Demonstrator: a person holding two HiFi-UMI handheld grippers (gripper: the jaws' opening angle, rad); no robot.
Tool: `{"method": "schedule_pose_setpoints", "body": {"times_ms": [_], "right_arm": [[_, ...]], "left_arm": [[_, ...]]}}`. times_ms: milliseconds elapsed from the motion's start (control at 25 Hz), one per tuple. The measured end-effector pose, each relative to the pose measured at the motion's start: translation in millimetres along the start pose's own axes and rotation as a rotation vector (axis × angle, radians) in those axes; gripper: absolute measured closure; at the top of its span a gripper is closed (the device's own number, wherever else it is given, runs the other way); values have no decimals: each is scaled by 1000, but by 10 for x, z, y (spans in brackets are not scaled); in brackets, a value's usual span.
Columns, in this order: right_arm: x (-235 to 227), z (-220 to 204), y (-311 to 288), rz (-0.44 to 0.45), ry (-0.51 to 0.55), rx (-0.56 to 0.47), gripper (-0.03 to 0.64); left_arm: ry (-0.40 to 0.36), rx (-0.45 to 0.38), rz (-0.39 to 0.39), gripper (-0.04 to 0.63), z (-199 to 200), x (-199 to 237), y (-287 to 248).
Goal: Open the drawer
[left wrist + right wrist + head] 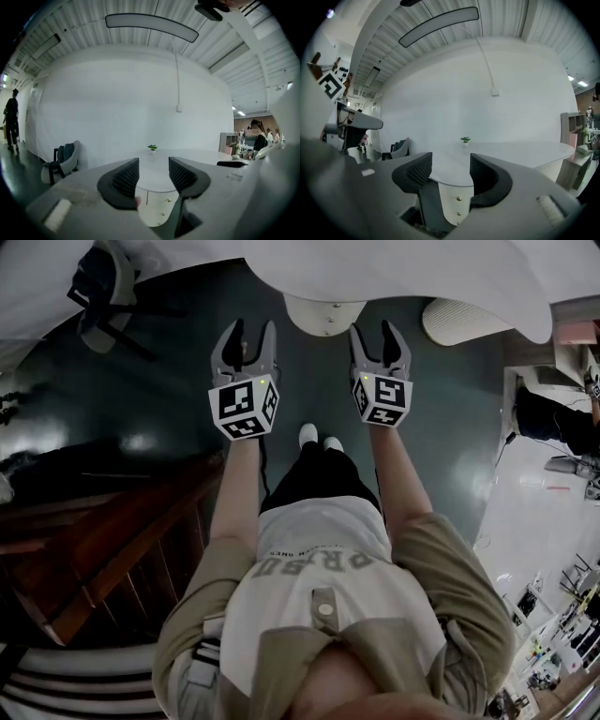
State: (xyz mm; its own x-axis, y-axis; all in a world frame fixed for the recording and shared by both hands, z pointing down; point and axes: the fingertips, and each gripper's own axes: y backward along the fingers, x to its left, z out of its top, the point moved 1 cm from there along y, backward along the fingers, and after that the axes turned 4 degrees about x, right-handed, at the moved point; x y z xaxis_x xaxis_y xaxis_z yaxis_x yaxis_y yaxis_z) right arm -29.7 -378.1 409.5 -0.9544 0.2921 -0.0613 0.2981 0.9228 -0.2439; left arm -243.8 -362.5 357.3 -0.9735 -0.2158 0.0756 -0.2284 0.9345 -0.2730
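Note:
A rounded white drawer unit [323,315] with small brass knobs stands under the edge of a white table [375,268], a short way ahead of both grippers. In the head view my left gripper [250,338] and right gripper [377,338] are held side by side above the dark floor and point at the unit. Both are open and empty. The left gripper view shows the unit [157,211] beyond and below the parted jaws of the left gripper [153,176]. In the right gripper view its knobs [459,198] show between the jaws of the right gripper [451,171].
A small potted plant [152,147] sits on the table. A chair [103,287] stands at the far left by the wall. Dark wooden furniture [103,549] lies to my left. A ribbed white panel [469,322] is at the right. People stand far off at the side [10,117].

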Motion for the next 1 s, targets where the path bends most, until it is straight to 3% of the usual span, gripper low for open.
{"method": "schedule_pose_setpoints", "body": {"times_ms": [160, 440, 1000], "right_arm": [[-6, -316, -221, 10, 15, 9, 362], [-130, -957, -662, 29, 51, -5, 370], [-389, -2333, -1734, -12, 65, 38, 373]], "left_arm": [[-5, 26, 7, 387, -326, 66, -157], [-40, 3, -3, 387, -900, 13, -556], [-63, 12, -30, 385, -2151, 55, -1284]]}}
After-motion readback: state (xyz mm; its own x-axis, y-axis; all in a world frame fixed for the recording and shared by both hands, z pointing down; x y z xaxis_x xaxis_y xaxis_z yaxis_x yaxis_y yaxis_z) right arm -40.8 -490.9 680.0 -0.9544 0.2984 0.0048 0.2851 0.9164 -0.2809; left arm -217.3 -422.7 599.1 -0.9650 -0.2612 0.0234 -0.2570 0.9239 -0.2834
